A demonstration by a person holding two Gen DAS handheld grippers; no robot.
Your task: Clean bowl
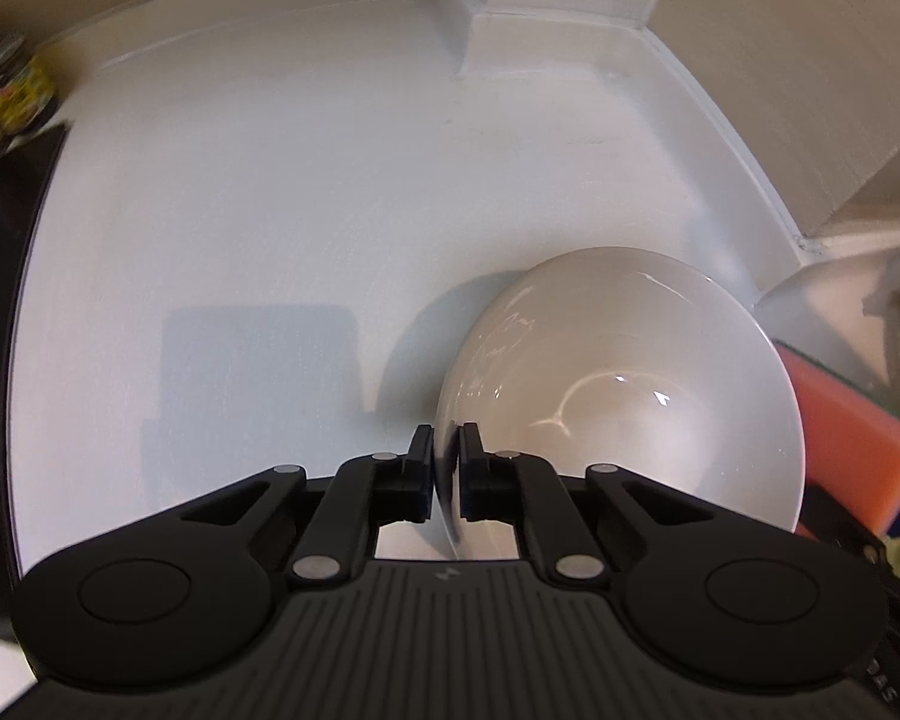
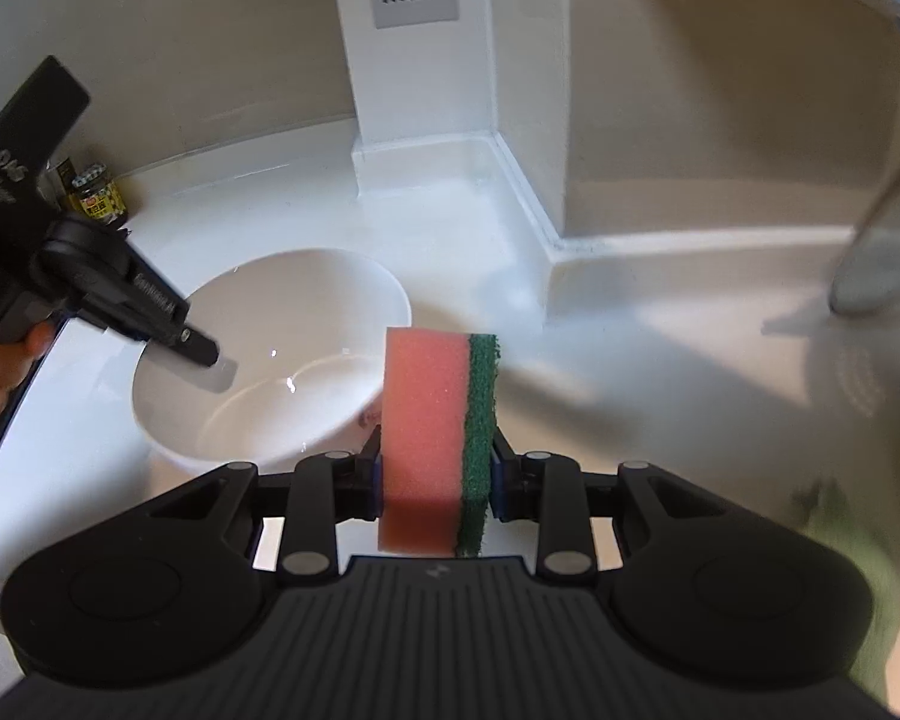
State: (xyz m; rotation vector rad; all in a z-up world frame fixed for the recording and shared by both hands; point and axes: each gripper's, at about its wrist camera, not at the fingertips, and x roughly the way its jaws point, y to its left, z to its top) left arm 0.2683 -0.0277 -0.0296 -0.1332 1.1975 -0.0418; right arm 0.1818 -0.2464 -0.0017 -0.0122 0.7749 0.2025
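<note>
A white bowl [image 1: 630, 384] rests on the white counter, tilted a little. My left gripper [image 1: 447, 450] is shut on the bowl's near-left rim, with the rim pinched between its pads. In the right wrist view the same bowl [image 2: 306, 324] lies left of centre, and the left gripper [image 2: 210, 357] reaches down onto its left rim, held by a person's hand [image 2: 0, 372]. My right gripper [image 2: 435, 471] is shut on a pink sponge [image 2: 426, 438] with a green scouring side, held upright just right of the bowl. That sponge [image 1: 846, 444] also shows at the right edge of the left wrist view.
The white counter [image 1: 270, 210] runs back to a wall and a boxed white column [image 2: 426, 120] with a vent. Small jars [image 2: 96, 195] stand at the back left. A dark panel edge [image 1: 24, 300] borders the counter on the left. A blurred metal object [image 2: 876, 264] hangs at right.
</note>
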